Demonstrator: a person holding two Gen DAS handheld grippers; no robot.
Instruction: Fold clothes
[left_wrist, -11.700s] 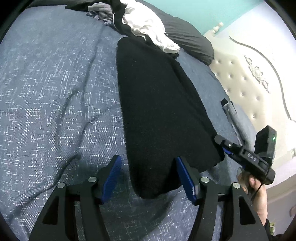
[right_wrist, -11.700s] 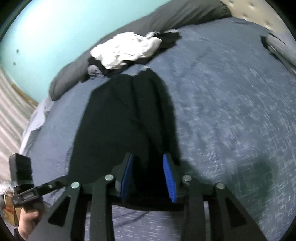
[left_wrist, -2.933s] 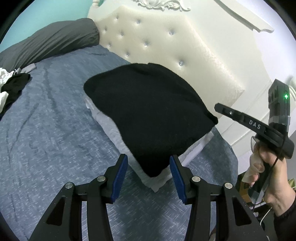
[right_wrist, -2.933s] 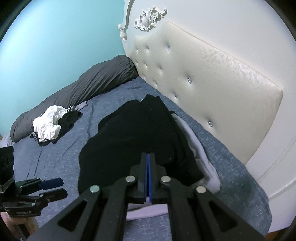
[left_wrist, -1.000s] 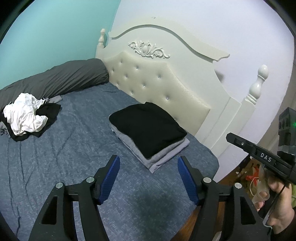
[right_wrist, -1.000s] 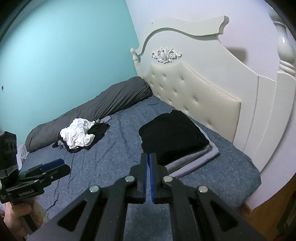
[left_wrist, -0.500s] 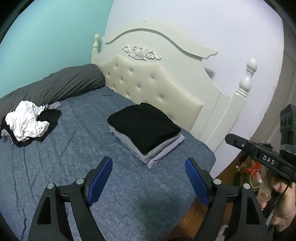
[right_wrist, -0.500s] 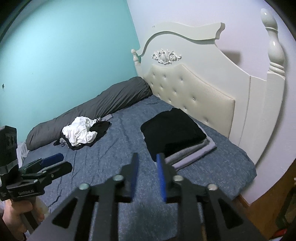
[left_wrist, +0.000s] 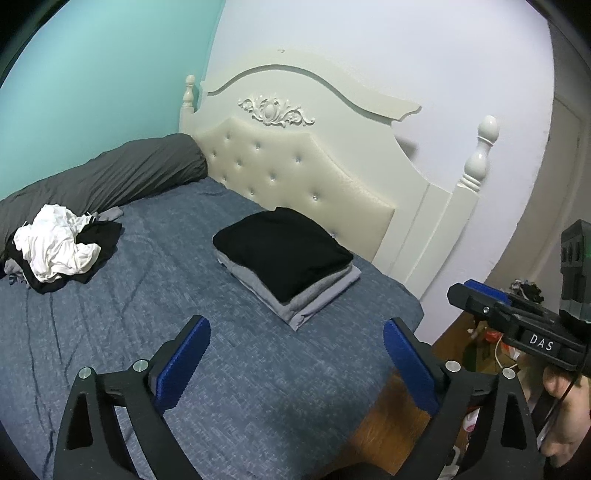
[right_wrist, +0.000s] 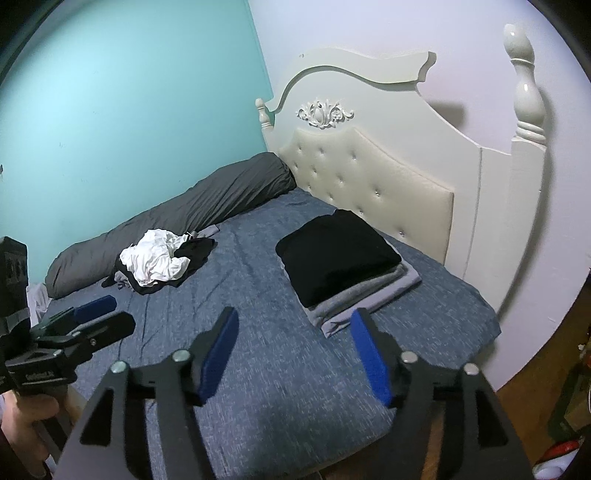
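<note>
Both wrist views angled down from bed corner, standing back; share folded stack, seemingly headboard.

Home bedroom: bed with tufted headboard, teal wall, clothes piles.

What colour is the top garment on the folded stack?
Black, clearest in the left wrist view.

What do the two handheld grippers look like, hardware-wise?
Both match: the left gripper and right gripper have black frames, silver pivot bolts and ribbed blue pads. Seen side-on, the right one carries a white "DAS" label, a boxy black module and a thin black cable.
</note>
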